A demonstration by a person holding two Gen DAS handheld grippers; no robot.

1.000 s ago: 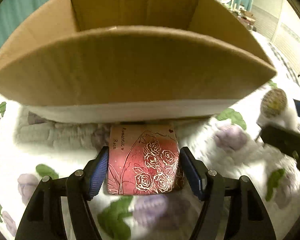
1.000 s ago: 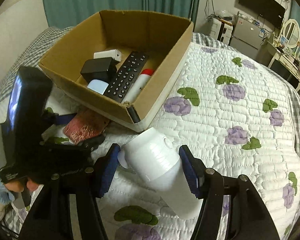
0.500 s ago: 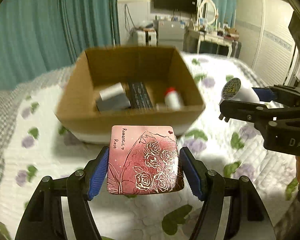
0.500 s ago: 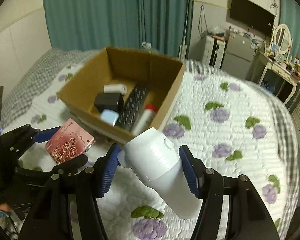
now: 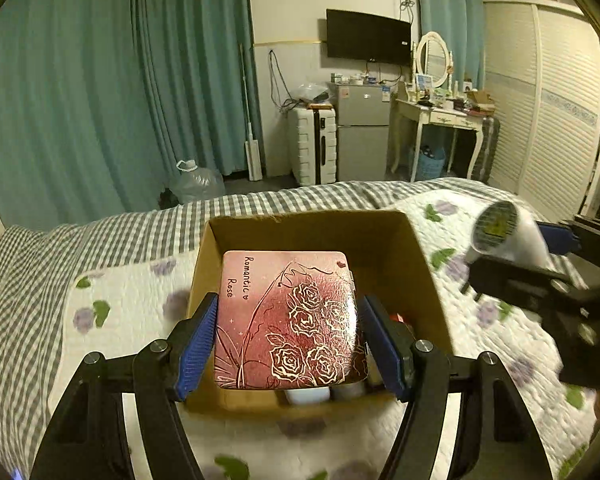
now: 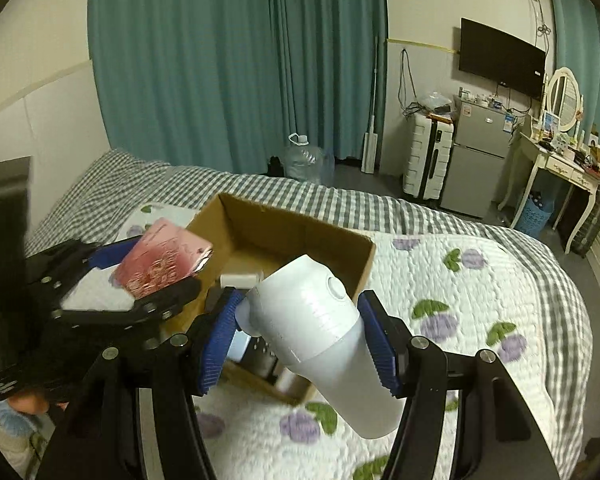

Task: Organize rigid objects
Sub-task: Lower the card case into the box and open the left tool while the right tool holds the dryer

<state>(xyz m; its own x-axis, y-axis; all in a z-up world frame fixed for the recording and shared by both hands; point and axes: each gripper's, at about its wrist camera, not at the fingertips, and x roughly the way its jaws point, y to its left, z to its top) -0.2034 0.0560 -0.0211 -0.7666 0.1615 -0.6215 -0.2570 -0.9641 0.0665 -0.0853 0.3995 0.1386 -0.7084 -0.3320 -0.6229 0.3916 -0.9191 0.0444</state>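
My left gripper (image 5: 288, 340) is shut on a flat red case with gold roses (image 5: 288, 320) and holds it in the air above the open cardboard box (image 5: 312, 228) on the bed. My right gripper (image 6: 300, 336) is shut on a white bottle (image 6: 316, 332), also raised over the box's near right side. In the right wrist view the red case (image 6: 162, 258) hangs over the box's left wall (image 6: 204, 216). In the left wrist view the white bottle (image 5: 504, 236) shows at the right. A white block (image 6: 238, 280) and a dark remote (image 6: 260, 354) lie inside the box.
The box stands on a white quilt with purple flowers (image 6: 460, 288) over a grey checked sheet (image 6: 140, 184). Beyond the bed are teal curtains, a water jug (image 6: 304, 158), a white suitcase (image 6: 428, 156), a small fridge and a dressing table.
Both grippers have risen from the quilt with their objects and now hang above the box; the view now tilts up toward the room.
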